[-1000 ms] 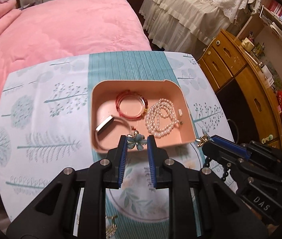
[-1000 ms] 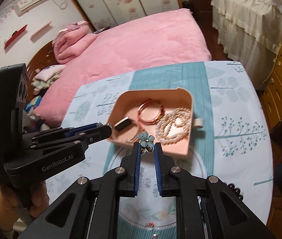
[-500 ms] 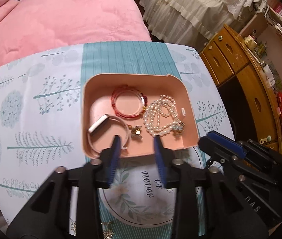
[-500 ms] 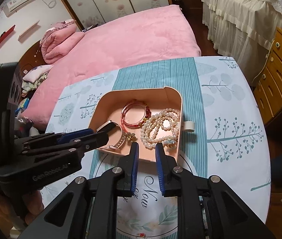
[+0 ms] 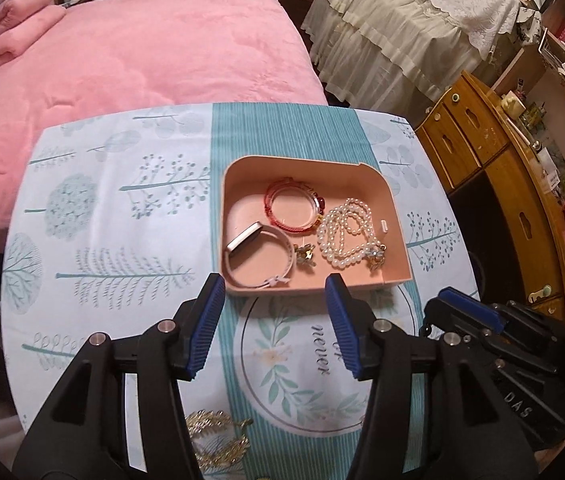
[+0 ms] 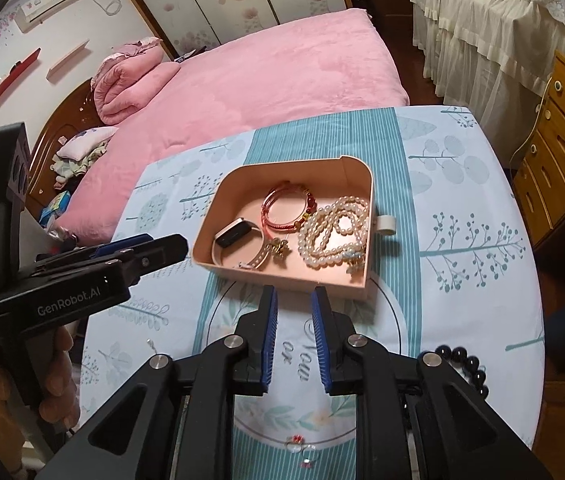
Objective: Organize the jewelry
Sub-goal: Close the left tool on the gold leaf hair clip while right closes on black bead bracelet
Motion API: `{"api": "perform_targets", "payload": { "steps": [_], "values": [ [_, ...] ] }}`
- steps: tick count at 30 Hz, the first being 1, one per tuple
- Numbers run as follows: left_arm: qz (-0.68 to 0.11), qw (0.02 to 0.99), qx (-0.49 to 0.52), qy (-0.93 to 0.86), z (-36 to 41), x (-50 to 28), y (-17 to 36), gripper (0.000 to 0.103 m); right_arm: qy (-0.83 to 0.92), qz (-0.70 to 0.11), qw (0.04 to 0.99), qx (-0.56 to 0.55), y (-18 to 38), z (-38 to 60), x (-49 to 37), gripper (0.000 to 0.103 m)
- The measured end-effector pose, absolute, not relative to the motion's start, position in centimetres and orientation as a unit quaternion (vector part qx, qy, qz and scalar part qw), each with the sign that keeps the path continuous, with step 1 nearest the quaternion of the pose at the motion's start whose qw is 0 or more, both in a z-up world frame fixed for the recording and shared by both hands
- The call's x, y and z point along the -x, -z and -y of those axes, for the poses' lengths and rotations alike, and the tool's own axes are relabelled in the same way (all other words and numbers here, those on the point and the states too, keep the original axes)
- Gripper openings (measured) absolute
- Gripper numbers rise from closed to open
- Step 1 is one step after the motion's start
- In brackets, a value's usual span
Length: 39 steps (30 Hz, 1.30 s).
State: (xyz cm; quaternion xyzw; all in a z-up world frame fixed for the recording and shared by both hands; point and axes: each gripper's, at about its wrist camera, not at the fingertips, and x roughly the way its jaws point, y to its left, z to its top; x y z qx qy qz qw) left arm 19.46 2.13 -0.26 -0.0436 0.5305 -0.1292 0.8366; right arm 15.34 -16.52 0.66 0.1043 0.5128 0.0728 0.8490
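A pink tray (image 5: 238, 168) (image 6: 358, 168) sits on the patterned tablecloth and holds a red bangle (image 5: 291, 210) (image 6: 288, 210), a pearl string (image 5: 348, 236) (image 6: 334, 236), a white watch band (image 5: 260, 258) (image 6: 238, 240) and a small flower earring (image 5: 305, 254) (image 6: 278, 245). My left gripper (image 5: 274, 292) is open and empty just in front of the tray. My right gripper (image 6: 293, 298) is slightly open and empty near the tray's front edge. A gold leaf piece (image 5: 214, 436), a black bead bracelet (image 6: 462, 364) and small rings (image 6: 302, 446) lie on the cloth.
The round table (image 5: 82, 208) stands next to a pink bed (image 5: 142, 52). A wooden dresser (image 5: 494, 168) stands at the right, a draped table (image 5: 402, 28) behind it. The table's near edge is close below both grippers.
The left gripper opened and let the flower earring fall into the tray, then drew back. The right gripper also opened slightly and backed away from the tray.
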Motion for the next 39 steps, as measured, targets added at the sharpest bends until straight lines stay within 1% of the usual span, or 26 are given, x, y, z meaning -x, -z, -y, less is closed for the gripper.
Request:
{"api": "perform_targets", "payload": {
  "steps": [1, 3, 11, 16, 24, 26, 28, 31, 39],
  "values": [
    [-0.529, 0.838, 0.043, 0.127, -2.4, -19.0, 0.0, 0.049, -0.071, -0.512, 0.849, -0.105, -0.9, 16.6, -15.0, 0.03],
    [-0.527, 0.84, 0.043, 0.123, -3.0, -18.3, -0.5, 0.049, -0.069, -0.506, 0.853, -0.106, -1.6, 16.8, -14.3, 0.038],
    [-0.524, 0.844, 0.047, 0.1, -6.4, -15.0, -2.3, 0.049, -0.066, -0.491, 0.862, -0.106, -4.1, 17.8, -11.5, 0.038],
    [-0.524, 0.847, 0.039, 0.085, -8.5, -13.0, -2.7, 0.049, -0.061, -0.494, 0.861, -0.104, -4.4, 18.7, -9.8, 0.038],
    [-0.558, 0.825, 0.013, 0.086, -10.3, -9.7, 0.7, 0.049, -0.05, -0.525, 0.845, -0.092, -2.3, 19.8, -7.2, 0.038],
    [-0.566, 0.82, -0.003, 0.088, -10.3, -8.9, 1.9, 0.049, -0.044, -0.535, 0.839, -0.092, -1.6, 20.2, -6.6, 0.039],
    [-0.575, 0.813, -0.013, 0.086, -10.2, -8.4, 3.3, 0.049, -0.039, -0.543, 0.834, -0.091, -0.9, 20.6, -6.3, 0.048],
    [-0.591, 0.802, -0.018, 0.085, -10.1, -7.9, 5.2, 0.049, -0.025, -0.552, 0.829, -0.086, 0.1, 21.2, -5.4, 0.057],
    [-0.62, 0.78, -0.01, 0.082, -9.8, -7.6, 8.7, 0.049, 0.004, -0.572, 0.816, -0.083, 2.4, 22.9, -4.4, 0.058]
  ]
}}
